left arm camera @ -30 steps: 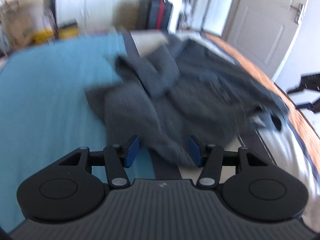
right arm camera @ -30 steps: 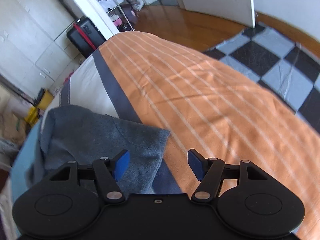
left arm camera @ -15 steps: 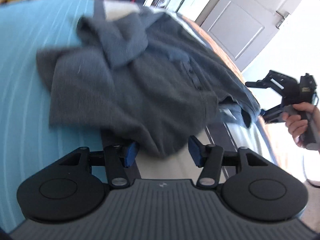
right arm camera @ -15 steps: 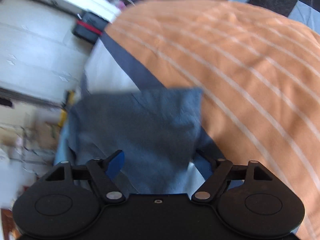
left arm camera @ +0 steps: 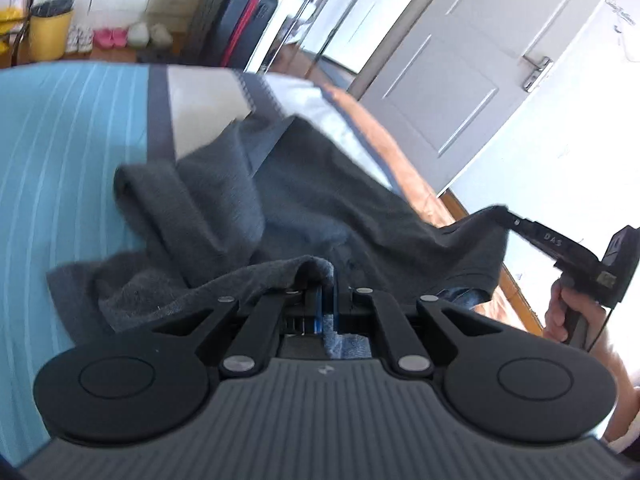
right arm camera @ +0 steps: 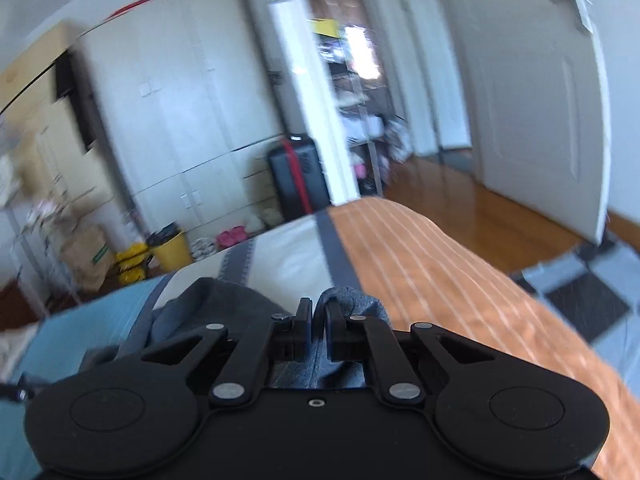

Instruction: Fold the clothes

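A dark grey shirt (left arm camera: 304, 208) lies crumpled on the bed, partly lifted. My left gripper (left arm camera: 326, 300) is shut on a fold of its near edge, with cloth bunched over the fingers. My right gripper (right arm camera: 318, 322) is shut on another edge of the grey shirt (right arm camera: 352, 300). The right gripper also shows in the left wrist view (left arm camera: 508, 216) at the right, holding a corner of the shirt raised off the bed. The cloth hangs stretched between the two grippers.
The bed has a blue striped part (left arm camera: 60, 152), a white band (left arm camera: 200, 104) and an orange striped part (right arm camera: 440, 280). A black suitcase (left arm camera: 236, 28), a yellow bin (left arm camera: 48, 32), shoes and a white door (left arm camera: 460, 72) stand beyond the bed's far end.
Both grippers were open and are now shut on edges of the shirt. The right gripper has lifted its corner, and its view has swung up toward the room.
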The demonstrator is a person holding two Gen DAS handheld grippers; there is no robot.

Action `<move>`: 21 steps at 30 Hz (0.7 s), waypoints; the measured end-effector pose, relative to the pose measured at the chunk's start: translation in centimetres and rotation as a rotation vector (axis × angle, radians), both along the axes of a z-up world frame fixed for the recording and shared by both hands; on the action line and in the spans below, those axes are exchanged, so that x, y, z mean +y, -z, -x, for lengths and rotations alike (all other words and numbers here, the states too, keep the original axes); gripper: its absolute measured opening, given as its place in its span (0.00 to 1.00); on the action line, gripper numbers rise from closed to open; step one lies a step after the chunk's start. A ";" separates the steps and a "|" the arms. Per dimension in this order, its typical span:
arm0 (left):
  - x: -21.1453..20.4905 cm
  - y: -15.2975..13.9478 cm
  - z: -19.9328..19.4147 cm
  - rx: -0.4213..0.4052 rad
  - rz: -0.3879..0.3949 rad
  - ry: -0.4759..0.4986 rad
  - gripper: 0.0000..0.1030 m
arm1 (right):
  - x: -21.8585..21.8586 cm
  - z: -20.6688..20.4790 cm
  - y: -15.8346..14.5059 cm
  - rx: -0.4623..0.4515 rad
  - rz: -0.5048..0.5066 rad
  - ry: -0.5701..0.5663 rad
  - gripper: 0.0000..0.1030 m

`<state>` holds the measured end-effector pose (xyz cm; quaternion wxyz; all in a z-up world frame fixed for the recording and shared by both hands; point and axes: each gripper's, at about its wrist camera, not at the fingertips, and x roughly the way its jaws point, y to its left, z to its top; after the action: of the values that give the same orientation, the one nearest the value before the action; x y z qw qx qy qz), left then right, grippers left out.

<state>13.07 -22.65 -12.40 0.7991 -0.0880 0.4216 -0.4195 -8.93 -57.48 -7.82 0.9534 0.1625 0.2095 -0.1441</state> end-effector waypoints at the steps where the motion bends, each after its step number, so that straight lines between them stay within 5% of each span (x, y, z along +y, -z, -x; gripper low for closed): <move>1: 0.2 1.1 0.5 0.003 -0.007 -0.002 0.04 | -0.3 -0.7 0.6 0.047 -0.040 -0.025 0.24; 3: 0.6 3.5 1.5 0.041 -0.020 -0.007 0.05 | -1.4 -1.4 2.4 0.161 -0.132 0.002 0.31; 5: 0.9 5.8 1.9 0.167 -0.007 -0.017 0.05 | -3.0 -1.0 4.0 0.231 -0.227 0.073 0.33; 8: 1.5 8.0 1.8 0.364 0.058 -0.053 0.08 | -5.7 0.3 6.0 0.262 -0.511 0.129 0.44; 10: 1.4 7.4 1.8 0.344 0.075 -0.049 0.12 | -6.5 1.2 7.5 0.281 -0.703 0.171 0.52; 13: 1.2 6.6 2.1 0.279 0.086 -0.047 0.13 | -6.0 2.5 8.2 0.259 -0.813 0.141 0.54; 17: 0.9 5.9 2.5 0.191 0.028 -0.072 0.42 | -3.2 1.4 7.8 0.332 -0.750 0.027 0.55; 20: 0.5 5.6 2.6 0.095 0.003 -0.068 0.38 | -0.9 -0.5 7.4 0.381 -0.581 -0.025 0.53; 21: 0.2 5.4 2.8 0.061 -0.009 -0.064 0.23 | -0.2 -1.1 7.3 0.386 -0.505 -0.059 0.40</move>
<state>10.29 -22.46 -17.83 0.7994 -0.1106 0.4445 -0.3888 -7.79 -57.67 -15.11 0.8293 0.3576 0.4202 -0.0880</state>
